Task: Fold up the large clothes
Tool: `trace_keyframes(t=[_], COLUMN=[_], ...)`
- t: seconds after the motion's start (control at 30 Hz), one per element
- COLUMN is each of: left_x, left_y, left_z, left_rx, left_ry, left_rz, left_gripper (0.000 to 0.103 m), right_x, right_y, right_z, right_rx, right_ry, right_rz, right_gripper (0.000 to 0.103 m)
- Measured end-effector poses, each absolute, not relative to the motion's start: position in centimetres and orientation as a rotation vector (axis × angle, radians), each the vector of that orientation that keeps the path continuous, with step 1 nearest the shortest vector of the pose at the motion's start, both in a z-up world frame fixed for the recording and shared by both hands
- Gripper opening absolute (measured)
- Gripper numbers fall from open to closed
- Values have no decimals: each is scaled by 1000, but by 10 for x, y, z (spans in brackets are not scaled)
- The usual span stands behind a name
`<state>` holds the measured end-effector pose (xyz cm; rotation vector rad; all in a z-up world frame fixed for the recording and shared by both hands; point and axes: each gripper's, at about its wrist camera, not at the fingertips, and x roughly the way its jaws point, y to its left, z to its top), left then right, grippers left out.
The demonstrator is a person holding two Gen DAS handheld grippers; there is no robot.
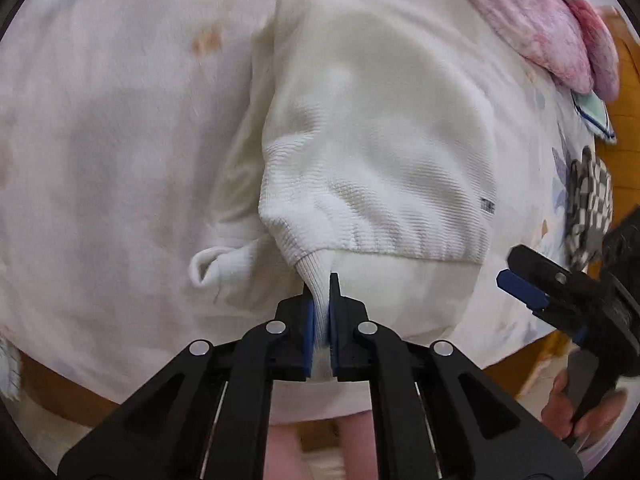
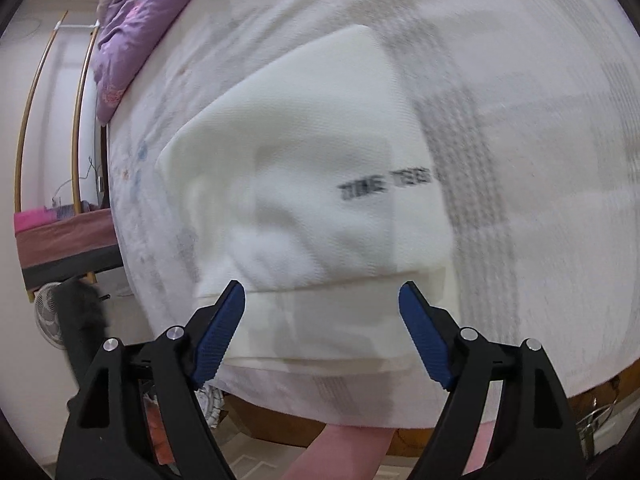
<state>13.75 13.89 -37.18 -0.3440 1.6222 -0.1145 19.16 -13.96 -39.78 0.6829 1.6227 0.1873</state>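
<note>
Left wrist view shows a white knit sweater lying on the bed near its front edge, already partly folded: the body sits as a fairly compact block with its ribbed hem laid across a lower layer, which suggests at least one fold has been made. What looks unfinished is the left side, where a sleeve spills out loose with its cuff curled open, and the ribbed corner of the hem is pulled up off the bed toward the camera. That corner is pinched in the left gripper, its jaws nearly together with the fabric bunched between the blue pads. The left gripper sits low over the front edge of the bed, pointing across it. The right gripper hovers near the sweater's right side, angled in from the front right corner of the bed; its jaws stand wide apart with nothing between them, framing the lower folded layer in the right wrist view, which is blurred. A purple quilt lies bunched at the far edge of the bed, apart from the sweater. Judging from this, the sleeve tuck and a final fold remain.
</note>
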Motion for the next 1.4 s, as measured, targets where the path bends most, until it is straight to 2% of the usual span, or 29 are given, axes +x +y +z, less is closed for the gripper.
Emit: trace_keyframes(t=[0.13,0.27,0.33,0.4,0.47,0.6,0.63,0.67,0.7,0.73,0.8,0.83,0.9,0.97,1.03,1.1,1.13,1.2,1.27,1.33,1.4], left_x=[131,132,137,142,148,147,147,145,142,140,138,139,143,148,156,164,169,175,187,195,201], left_y=[151,163,169,173,176,173,176,184,194,201,214,217,219,210,191,175,173,189,193,193,190], left_z=[-339,-372,-407,-445,-471,-460,-453,-444,-434,-425,-404,-396,-376,-369,-372,-394,-428,-471,-471,-450,-422], left_rx=[-274,-55,-19,-15,-60,12,1,-10,36,53,48,73,67,-35,-131,-69,49,-34,-34,-19,-7], left_ry=[1570,1611,1651,1708,1719,1711,1714,1722,1729,1721,1699,1686,1652,1633,1620,1621,1660,1708,1721,1729,1699], left_rz=[-86,48,81,86,87,19,11,29,98,120,159,194,193,102,-13,-19,78,126,124,116,85], left_gripper=[6,6,6,7,11,12,26,55,67,71,70,65,50,35,23,21,18,19,20,15,15], right_x=[194,202,204,203,203,220,223,224,225,225,227,228,232,232,229,228,230,234,238,242,248], right_y=[-136,-117,-104,-84,-74,-75,-72,-69,-68,-69,-78,-83,-92,-95,-92,-78,-72,-63,-55,-55,-63], right_z=[-391,-392,-400,-415,-434,-452,-446,-433,-423,-415,-396,-392,-389,-394,-405,-422,-433,-462,-474,-466,-447], right_rx=[668,603,560,432,334,377,353,309,291,287,306,315,299,299,352,300,290,330,328,323,348], right_ry=[1612,1606,1610,1608,1617,1697,1713,1706,1682,1659,1619,1606,1589,1600,1628,1655,1676,1690,1686,1716,1724], right_rz=[219,279,328,366,337,247,236,242,262,277,272,268,255,248,309,326,317,277,239,221,223], right_gripper=[76,75,65,47,45,45,45,47,47,47,47,47,43,30,25,23,23,25,25,24,24])
